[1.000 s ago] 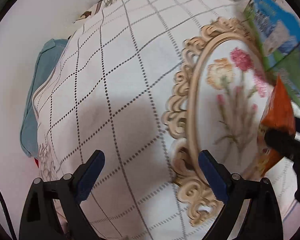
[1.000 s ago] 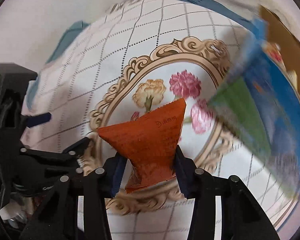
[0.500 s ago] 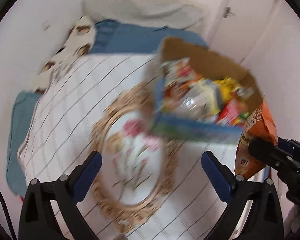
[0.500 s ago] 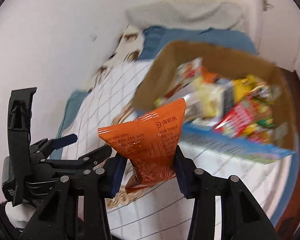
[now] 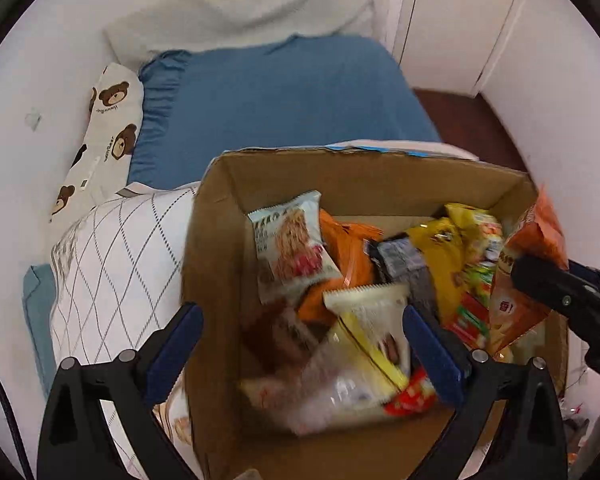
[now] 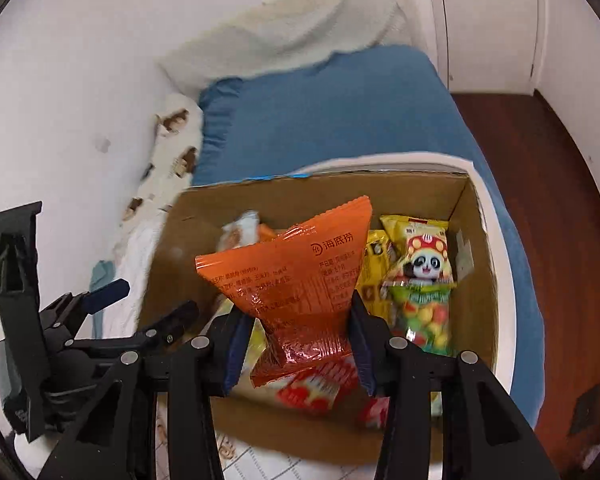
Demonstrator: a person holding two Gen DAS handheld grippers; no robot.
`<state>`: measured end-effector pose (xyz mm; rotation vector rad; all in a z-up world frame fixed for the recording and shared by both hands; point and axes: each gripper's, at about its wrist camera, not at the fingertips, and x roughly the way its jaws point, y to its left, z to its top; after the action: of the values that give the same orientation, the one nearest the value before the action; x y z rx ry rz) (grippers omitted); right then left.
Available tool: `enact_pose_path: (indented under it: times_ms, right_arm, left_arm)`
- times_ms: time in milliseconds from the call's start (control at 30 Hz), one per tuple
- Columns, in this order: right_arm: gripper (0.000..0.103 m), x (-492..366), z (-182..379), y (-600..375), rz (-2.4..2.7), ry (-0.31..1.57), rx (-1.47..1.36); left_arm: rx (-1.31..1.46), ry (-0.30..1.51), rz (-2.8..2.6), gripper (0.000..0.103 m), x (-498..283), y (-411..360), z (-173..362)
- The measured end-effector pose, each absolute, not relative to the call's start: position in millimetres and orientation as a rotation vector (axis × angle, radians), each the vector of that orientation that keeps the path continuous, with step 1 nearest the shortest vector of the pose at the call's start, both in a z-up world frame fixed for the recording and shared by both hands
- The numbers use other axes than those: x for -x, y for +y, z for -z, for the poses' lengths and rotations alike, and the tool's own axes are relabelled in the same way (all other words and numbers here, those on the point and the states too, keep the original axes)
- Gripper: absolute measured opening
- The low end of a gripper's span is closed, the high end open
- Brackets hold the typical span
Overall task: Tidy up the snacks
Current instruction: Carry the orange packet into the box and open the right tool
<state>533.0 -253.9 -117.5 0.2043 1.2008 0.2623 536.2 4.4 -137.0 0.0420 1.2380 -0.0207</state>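
Note:
An open cardboard box (image 5: pixel 220 216) (image 6: pixel 420 188) sits on the bed, filled with several snack packets. My right gripper (image 6: pixel 298 320) is shut on an orange snack packet (image 6: pixel 296 276) and holds it above the box's inside; the same packet (image 5: pixel 528 280) shows at the right edge of the left wrist view. My left gripper (image 5: pixel 300 344) hangs over the box's left half, open, with nothing between its blue pads (image 5: pixel 172 348). Below it lie a white-and-yellow packet (image 5: pixel 364 336) and a pale blue packet (image 5: pixel 288 248). A panda candy bag (image 6: pixel 424 284) lies in the box's right part.
The box rests on a white quilted cushion (image 5: pixel 116 264) on a blue bedsheet (image 5: pixel 284 96). A bear-print pillow (image 5: pixel 104 136) and a white blanket (image 5: pixel 240 12) lie against the wall. Dark wood floor (image 6: pixel 548 184) and white doors (image 6: pixel 488 20) are to the right.
Both grippers swept from above the cushion's flower picture to above the open snack box and rose. The orange packet stayed in the right gripper. The left jaws widened slightly.

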Motion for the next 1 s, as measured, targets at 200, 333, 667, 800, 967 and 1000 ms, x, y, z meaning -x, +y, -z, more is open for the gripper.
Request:
enact_pose_path:
  times_ms: [200, 333, 667, 800, 967, 1000]
  right_arm:
    - [0.056, -585.1, 152.0, -250.8, -0.23, 1.299, -0.216]
    - [0.099, -597.2, 160.3, -261.8, -0.211, 1.305, -0.233]
    - [0.099, -555.9, 165.9, -283.7, -0.081, 1.3, -0.069]
    - [0.1, -536.8, 161.9, -289.0, -0.067, 1.281, -0.052]
    - [0.1, -514.5, 149.4, -294.5, -0.071, 1.255, -0.077]
    - [0.1, -509.1, 145.6, -294.6, -0.071, 1.244, -0.076]
  left_arm:
    - [-0.071, 1.278, -0.001, 0.102, -565.9, 1.4, 159.2]
    - [-0.056, 1.279, 0.01, 0.102, -567.9, 1.3, 160.8]
    - [0.017, 1.29, 0.04, 0.102, -548.4, -4.0, 161.7]
    - [0.033, 1.286, 0.052, 0.102, -533.1, -6.4, 155.9]
    - [0.048, 1.252, 0.055, 0.102, -514.7, -5.5, 140.2]
    - [0.05, 1.242, 0.053, 0.102, -509.7, -5.1, 135.6]
